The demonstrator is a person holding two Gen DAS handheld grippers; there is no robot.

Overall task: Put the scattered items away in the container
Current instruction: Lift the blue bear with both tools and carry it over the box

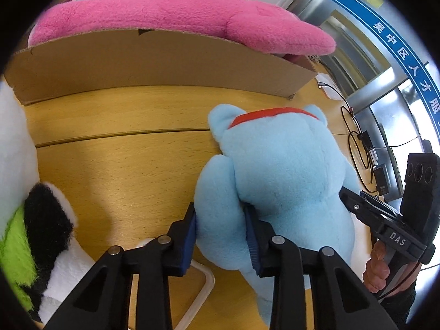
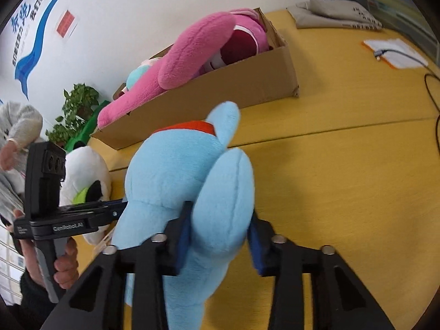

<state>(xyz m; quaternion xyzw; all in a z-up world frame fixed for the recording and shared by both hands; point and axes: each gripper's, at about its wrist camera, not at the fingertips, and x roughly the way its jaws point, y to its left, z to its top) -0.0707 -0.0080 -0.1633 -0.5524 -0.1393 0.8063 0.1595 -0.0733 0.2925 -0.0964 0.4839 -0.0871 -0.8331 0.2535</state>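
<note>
Your left gripper (image 1: 221, 236) is clamped on one leg of the blue plush (image 1: 277, 170), its blue pads pressing the fabric on both sides. Your right gripper (image 2: 218, 243) is clamped on the other leg of the same plush (image 2: 176, 176), so you hold it from both sides above the table (image 2: 343, 181). The plush wears a red collar (image 1: 264, 115) and faces away from you, toward the box (image 1: 154, 63). The box sits near the table's far edge, against the wall, with a pink plush (image 1: 176, 13) lying across its top and overhanging both ends. A white plush (image 2: 88, 170) with black and green patches rests on the table beside your left gripper.
</note>
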